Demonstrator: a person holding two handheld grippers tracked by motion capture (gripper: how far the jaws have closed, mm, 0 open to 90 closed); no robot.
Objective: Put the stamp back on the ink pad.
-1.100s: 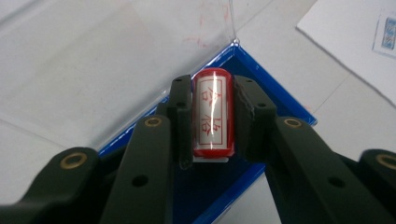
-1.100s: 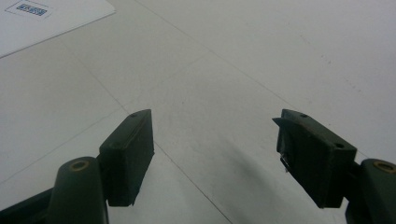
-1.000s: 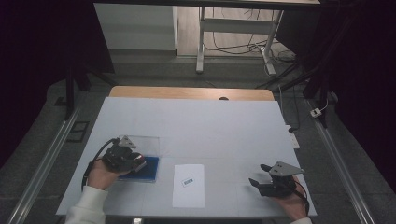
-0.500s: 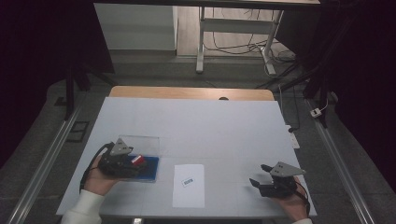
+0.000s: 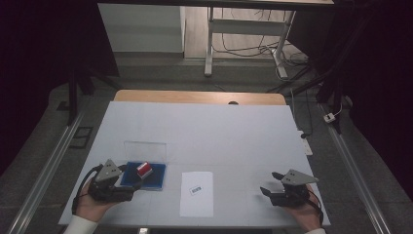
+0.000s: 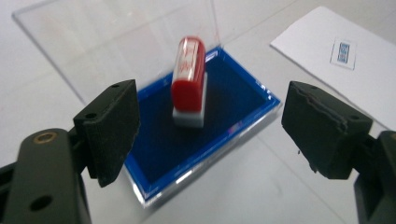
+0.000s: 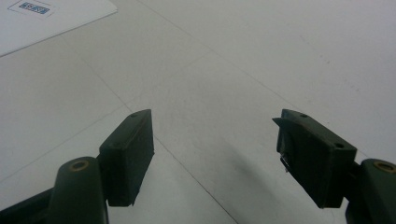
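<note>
From above, the left gripper sits at the near left of the white table, its tips at the front edge of the blue ink pad; at this distance the stamp is little more than a red fleck on the blue. The left gripper view gives what the high view cannot: the left gripper is released, its jaws spread wide on either side of the stamp and touching nothing. The stamp stands upright on the ink pad, with a red handle, a whitish base pressed on the dark blue felt, and pale lettering along its top that is too blurred to read. The pad lies in a shallow case with a bright blue rim, and its clear lid stands open behind it, tilted back.

Just right of the pad lies a white sheet of paper with a small blue printed mark near its middle; the sheet also shows at the upper right of the left gripper view, apart from the case.

Farther right, well clear of the paper, the right gripper rests in the person's hand near the table's front edge. The right gripper view shows the right gripper with jaws apart over bare tabletop, a corner of the paper at its upper left. Nothing lies between the left jaws and the stamp.
</note>
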